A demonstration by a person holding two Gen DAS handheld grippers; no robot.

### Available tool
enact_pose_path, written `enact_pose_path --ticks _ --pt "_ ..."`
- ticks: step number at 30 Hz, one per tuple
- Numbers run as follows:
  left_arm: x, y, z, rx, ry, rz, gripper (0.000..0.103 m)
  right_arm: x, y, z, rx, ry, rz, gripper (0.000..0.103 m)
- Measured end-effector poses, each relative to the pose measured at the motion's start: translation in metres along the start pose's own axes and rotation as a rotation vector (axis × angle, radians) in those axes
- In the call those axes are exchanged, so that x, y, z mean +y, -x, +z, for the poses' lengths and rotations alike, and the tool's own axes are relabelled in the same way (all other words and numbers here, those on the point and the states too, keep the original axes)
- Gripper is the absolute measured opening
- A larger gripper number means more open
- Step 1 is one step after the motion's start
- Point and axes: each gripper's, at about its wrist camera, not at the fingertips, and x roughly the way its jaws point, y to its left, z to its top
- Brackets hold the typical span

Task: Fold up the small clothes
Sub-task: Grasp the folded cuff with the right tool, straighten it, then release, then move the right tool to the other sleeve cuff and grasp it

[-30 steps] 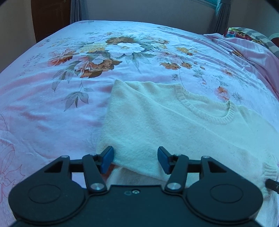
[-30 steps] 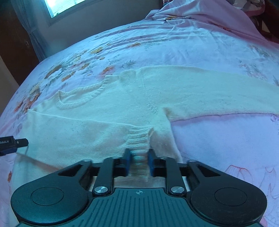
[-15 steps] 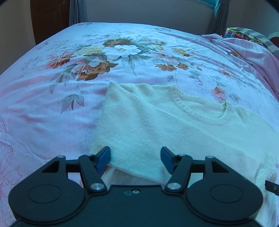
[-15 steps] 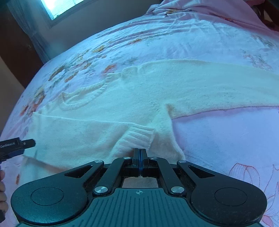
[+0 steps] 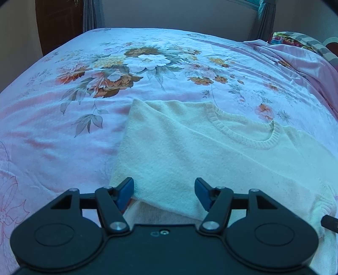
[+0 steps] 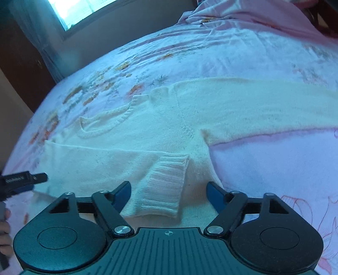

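A cream knit sweater (image 5: 190, 143) lies flat on the floral bedsheet (image 5: 63, 118), its ribbed neckline (image 5: 243, 135) facing up. Its left sleeve is folded across the body; the ribbed cuff (image 6: 162, 186) lies just in front of my right gripper (image 6: 169, 194), which is open and empty with the cuff between its fingers. The other sleeve (image 6: 264, 105) stretches out to the right. My left gripper (image 5: 164, 191) is open and empty over the folded left edge of the sweater (image 5: 126, 148). The sweater also shows in the right wrist view (image 6: 137, 135).
A bunched pink cover (image 5: 295, 57) and a colourful pillow (image 5: 291, 40) lie at the bed's far right. A dark wooden door (image 5: 59, 21) and a curtain stand behind the bed. A window (image 6: 84, 10) is at the back. The left gripper's tip (image 6: 25, 179) shows at the left edge.
My right gripper was shut on the sleeve cuff, then shut empty, and now stands open with the cuff lying released. My left gripper has opened slightly wider and drawn back a little.
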Motion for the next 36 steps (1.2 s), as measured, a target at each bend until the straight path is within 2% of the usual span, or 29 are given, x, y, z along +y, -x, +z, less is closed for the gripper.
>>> enact_pose_path --ticks 1,3,6,9,12,13,15,17,19,21,23,26,27,29,30,31,32,34,36 --pt "0.001 0.000 0.000 0.001 0.007 0.000 0.061 0.002 -0.004 0.000 0.009 -0.001 0.000 0.048" --pt "0.002 0.001 -0.001 0.001 0.012 -0.004 0.061 0.005 -0.011 0.002 0.022 0.000 -0.008 0.044" --pt "0.001 0.001 -0.002 0.001 0.001 0.003 0.061 0.007 -0.013 0.004 0.036 -0.010 0.042 0.007" --pt "0.001 0.000 -0.003 0.000 0.003 0.004 0.061 0.016 -0.006 0.002 0.007 0.041 0.043 0.007" --pt "0.001 0.002 -0.002 -0.005 0.009 -0.002 0.061 0.013 0.008 0.002 -0.040 0.055 0.004 0.007" --pt "0.001 0.002 -0.002 -0.008 0.009 -0.002 0.062 0.011 0.010 0.002 -0.038 0.062 -0.006 0.007" --pt "-0.002 -0.001 -0.001 -0.002 0.001 0.001 0.062 0.002 -0.001 -0.001 0.037 0.051 -0.031 0.009" --pt "-0.005 -0.006 -0.002 0.013 -0.012 0.014 0.062 -0.003 -0.003 -0.005 0.048 0.065 -0.043 0.014" --pt "-0.004 -0.006 -0.002 0.009 -0.015 0.021 0.062 -0.001 0.012 -0.003 -0.026 0.077 -0.068 0.039" --pt "-0.004 -0.003 0.003 -0.009 -0.011 0.021 0.062 0.004 0.028 0.001 -0.113 0.107 -0.094 0.042" --pt "-0.006 -0.007 0.013 -0.016 -0.011 0.022 0.062 0.017 0.032 0.008 -0.149 0.140 -0.057 0.042" --pt "-0.012 -0.022 0.030 -0.004 -0.012 0.020 0.063 0.036 0.012 0.015 -0.117 0.192 -0.022 0.042" --pt "-0.013 -0.030 0.035 0.002 -0.016 0.043 0.063 0.039 0.002 0.015 -0.096 0.203 -0.030 0.042" --pt "-0.006 -0.050 0.040 0.034 0.010 0.098 0.064 0.031 -0.023 0.009 0.000 0.211 -0.055 0.042" --pt "0.001 -0.059 0.041 0.059 0.045 0.104 0.071 0.026 -0.030 0.003 0.033 0.210 -0.065 0.041" --pt "0.010 -0.064 0.039 0.075 0.090 0.096 0.076 0.020 -0.031 -0.003 0.023 0.238 -0.057 0.041" --pt "0.015 -0.065 0.038 0.076 0.118 0.085 0.076 0.020 -0.029 -0.006 0.019 0.266 -0.062 0.041" --pt "0.014 -0.055 0.035 0.061 0.108 0.093 0.067 0.017 -0.016 -0.005 0.027 0.257 -0.040 0.042" --pt "0.005 -0.037 0.028 0.033 0.070 0.098 0.066 0.008 -0.001 -0.001 0.005 0.198 -0.004 0.042"
